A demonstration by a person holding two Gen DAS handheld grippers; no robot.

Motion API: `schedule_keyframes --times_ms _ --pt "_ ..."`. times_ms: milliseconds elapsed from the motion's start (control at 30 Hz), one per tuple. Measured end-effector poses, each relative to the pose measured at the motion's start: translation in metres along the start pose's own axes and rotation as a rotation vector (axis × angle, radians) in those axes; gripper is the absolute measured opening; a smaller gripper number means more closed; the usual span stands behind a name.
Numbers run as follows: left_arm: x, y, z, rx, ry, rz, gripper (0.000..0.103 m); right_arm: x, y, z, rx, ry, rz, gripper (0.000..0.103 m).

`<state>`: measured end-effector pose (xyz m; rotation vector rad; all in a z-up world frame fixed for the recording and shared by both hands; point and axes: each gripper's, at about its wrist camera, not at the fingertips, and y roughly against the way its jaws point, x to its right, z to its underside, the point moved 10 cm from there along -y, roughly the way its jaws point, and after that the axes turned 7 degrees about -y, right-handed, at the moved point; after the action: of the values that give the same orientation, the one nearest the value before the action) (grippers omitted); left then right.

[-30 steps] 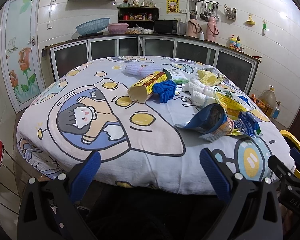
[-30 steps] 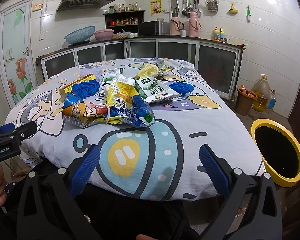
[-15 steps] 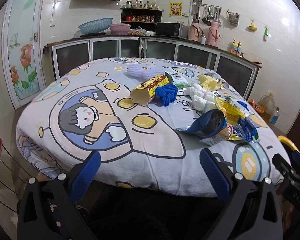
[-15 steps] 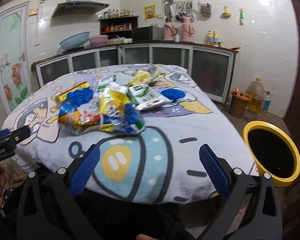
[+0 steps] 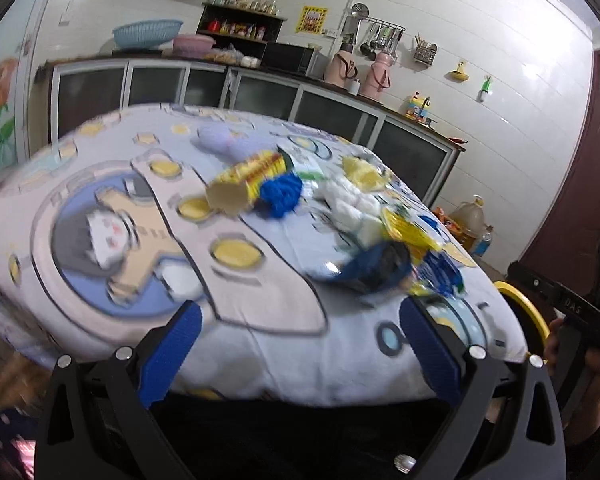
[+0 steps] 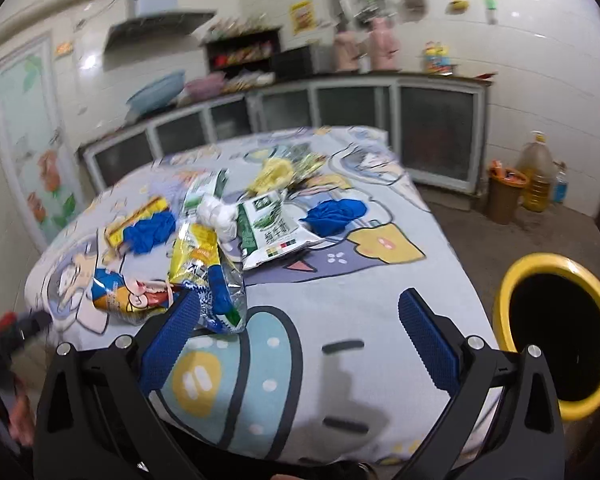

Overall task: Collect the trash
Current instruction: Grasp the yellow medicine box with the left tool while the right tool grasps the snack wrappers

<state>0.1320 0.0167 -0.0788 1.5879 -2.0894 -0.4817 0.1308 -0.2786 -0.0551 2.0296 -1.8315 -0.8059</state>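
Trash lies on a table with a cartoon cloth (image 5: 260, 312): a yellow carton (image 5: 244, 184), blue crumpled cloths (image 5: 280, 192) (image 6: 336, 216), white wads (image 5: 352, 200), a green-white packet (image 6: 272, 232), a yellow-blue snack bag (image 6: 204, 276) and a blue-orange bag (image 6: 128, 292). A yellow-rimmed black bin (image 6: 556, 336) stands on the floor at the table's right. My left gripper (image 5: 300, 344) is open and empty at the near edge. My right gripper (image 6: 300, 340) is open and empty over the near edge, its left finger close to the snack bag.
Kitchen cabinets (image 5: 204, 84) and a counter with basins, thermoses and a microwave line the back wall. A brown bucket (image 6: 504, 192) and oil bottles (image 6: 540, 176) stand on the floor at the far right. A flowered door (image 6: 32, 152) is at the left.
Both grippers have moved forward and up towards the table, tilting. The right gripper now hangs over the table's near edge beside the snack bags. Both stay open.
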Motion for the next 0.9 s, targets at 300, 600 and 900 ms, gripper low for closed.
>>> schedule_keyframes --times_ms 300,600,900 --pt "-0.032 -0.023 -0.057 -0.056 -0.241 -0.077 0.096 -0.008 -0.024 -0.014 -0.065 -0.074 -0.201 0.095" --pt "-0.047 -0.089 -0.093 -0.132 -0.319 -0.023 0.096 -0.061 -0.03 0.021 -0.116 0.194 -0.226 0.095" --pt "-0.03 -0.159 -0.136 -0.262 -0.355 0.103 0.096 -0.082 -0.037 0.017 -0.108 0.251 -0.269 0.095"
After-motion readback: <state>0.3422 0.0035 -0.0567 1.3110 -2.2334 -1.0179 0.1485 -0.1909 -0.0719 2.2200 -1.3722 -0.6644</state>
